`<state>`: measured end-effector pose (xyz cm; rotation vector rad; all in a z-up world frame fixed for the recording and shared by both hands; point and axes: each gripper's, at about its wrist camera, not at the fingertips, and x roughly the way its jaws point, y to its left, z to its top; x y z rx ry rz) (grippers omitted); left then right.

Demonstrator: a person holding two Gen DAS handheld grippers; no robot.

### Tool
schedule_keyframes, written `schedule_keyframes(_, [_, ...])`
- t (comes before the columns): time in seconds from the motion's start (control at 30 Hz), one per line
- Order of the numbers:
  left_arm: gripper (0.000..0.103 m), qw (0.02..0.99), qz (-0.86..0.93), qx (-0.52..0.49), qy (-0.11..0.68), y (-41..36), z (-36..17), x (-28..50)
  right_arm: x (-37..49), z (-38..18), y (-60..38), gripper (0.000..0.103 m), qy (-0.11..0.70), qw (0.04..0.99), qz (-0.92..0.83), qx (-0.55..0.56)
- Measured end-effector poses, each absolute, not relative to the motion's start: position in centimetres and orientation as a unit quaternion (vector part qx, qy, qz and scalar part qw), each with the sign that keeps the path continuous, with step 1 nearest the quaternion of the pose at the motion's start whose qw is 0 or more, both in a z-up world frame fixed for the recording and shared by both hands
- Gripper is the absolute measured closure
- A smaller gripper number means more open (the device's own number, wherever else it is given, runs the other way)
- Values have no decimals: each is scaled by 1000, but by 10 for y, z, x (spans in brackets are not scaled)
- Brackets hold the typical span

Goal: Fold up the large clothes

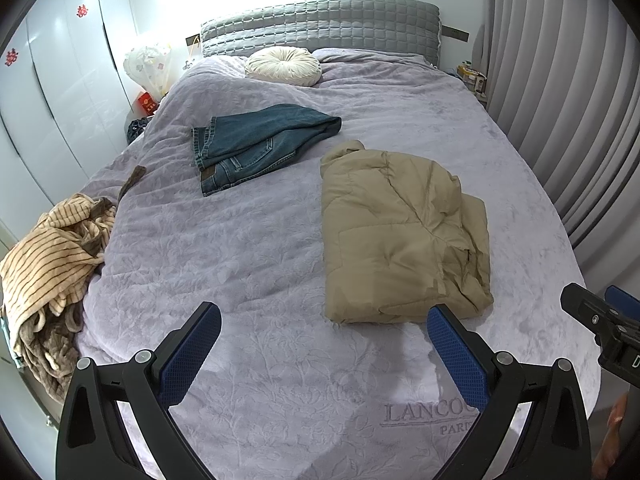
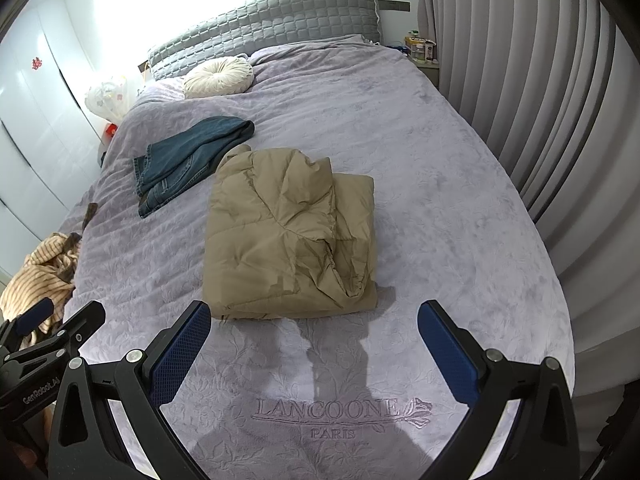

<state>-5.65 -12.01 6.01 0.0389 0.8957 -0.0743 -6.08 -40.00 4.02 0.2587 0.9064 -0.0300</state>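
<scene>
Folded tan jacket [image 2: 288, 232] lies beyond the spread-apart right tongs [image 2: 314, 320]

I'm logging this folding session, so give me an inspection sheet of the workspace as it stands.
Surface: bed with lilac embossed cover, mostly bare.
Job's things: tan puffer jacket folded; jeans folded beside it; striped garment crumpled at the left edge.
Clutter: round white cushion by the headboard.
Grippers: left gripper and right gripper open, empty, above the cover.
Cables: nothing seen.
Surroundings: white wardrobe left, grey curtain right.
</scene>
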Motion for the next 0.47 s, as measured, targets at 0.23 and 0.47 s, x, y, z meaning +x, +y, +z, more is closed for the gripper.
schedule_keyframes(0.23, [0, 899, -43, 15, 435, -115, 58, -50, -62, 40, -398, 0, 437, 891, -15, 125])
schedule_keyframes(0.47, [0, 899, -51, 22, 435, -113, 56, -43, -64, 37, -396, 0, 440, 889, -14, 127])
